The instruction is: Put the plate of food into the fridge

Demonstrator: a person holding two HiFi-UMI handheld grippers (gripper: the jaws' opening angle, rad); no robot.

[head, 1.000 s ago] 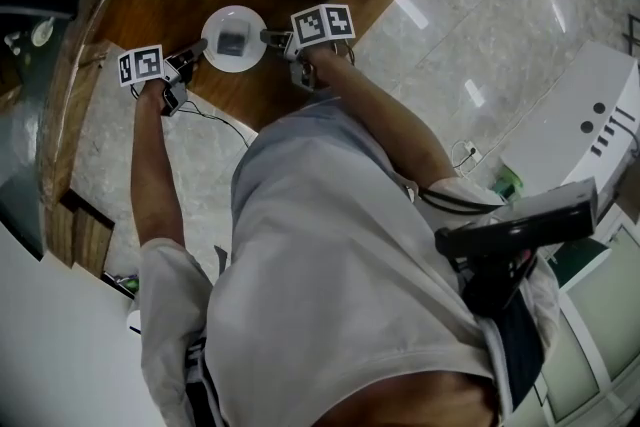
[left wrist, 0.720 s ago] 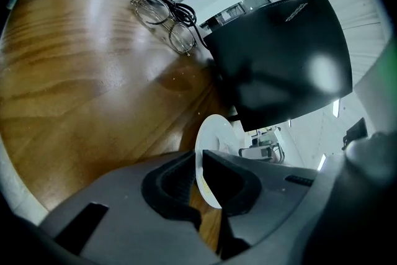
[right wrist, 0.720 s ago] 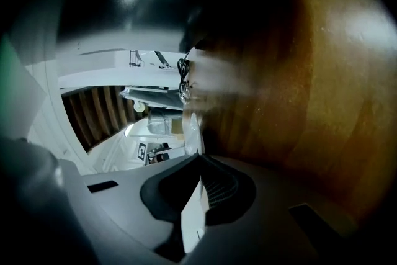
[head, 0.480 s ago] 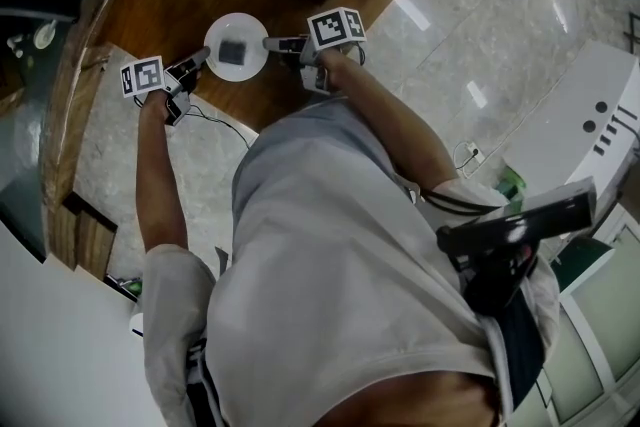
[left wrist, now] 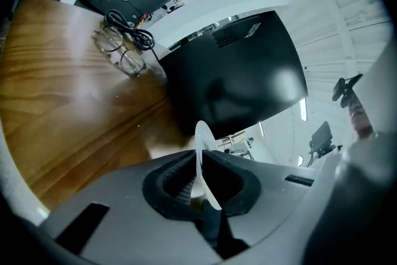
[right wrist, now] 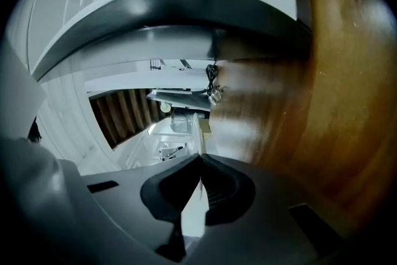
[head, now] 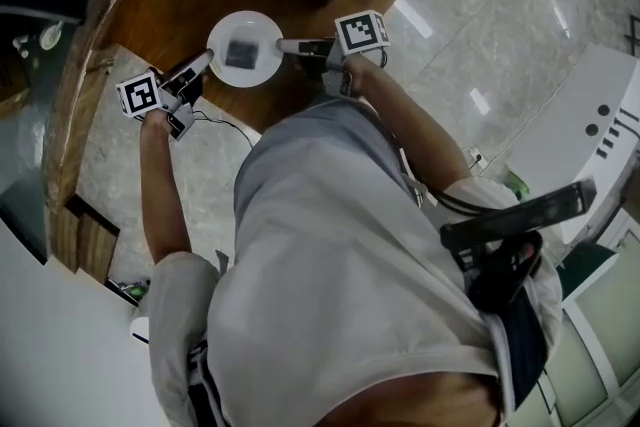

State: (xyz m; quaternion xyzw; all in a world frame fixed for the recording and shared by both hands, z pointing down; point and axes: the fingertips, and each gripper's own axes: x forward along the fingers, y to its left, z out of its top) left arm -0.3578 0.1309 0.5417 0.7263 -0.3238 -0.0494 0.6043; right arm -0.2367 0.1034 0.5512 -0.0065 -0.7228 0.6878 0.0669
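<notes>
white plate (head: 243, 25), dark food (head: 240, 50) | left gripper (head: 205, 60) fingers (left wrist: 173, 178) pinch rim | right gripper (head: 283, 45) fingers (right wrist: 222, 188) just closed onto rim

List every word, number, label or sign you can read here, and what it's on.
None readable: no words or numbers in any view.
Left marker cube: black-and-white square code pattern, no letters.
Right marker cube: same kind of pattern.
White appliance: dark dots and bars, too small to read as text.
</notes>
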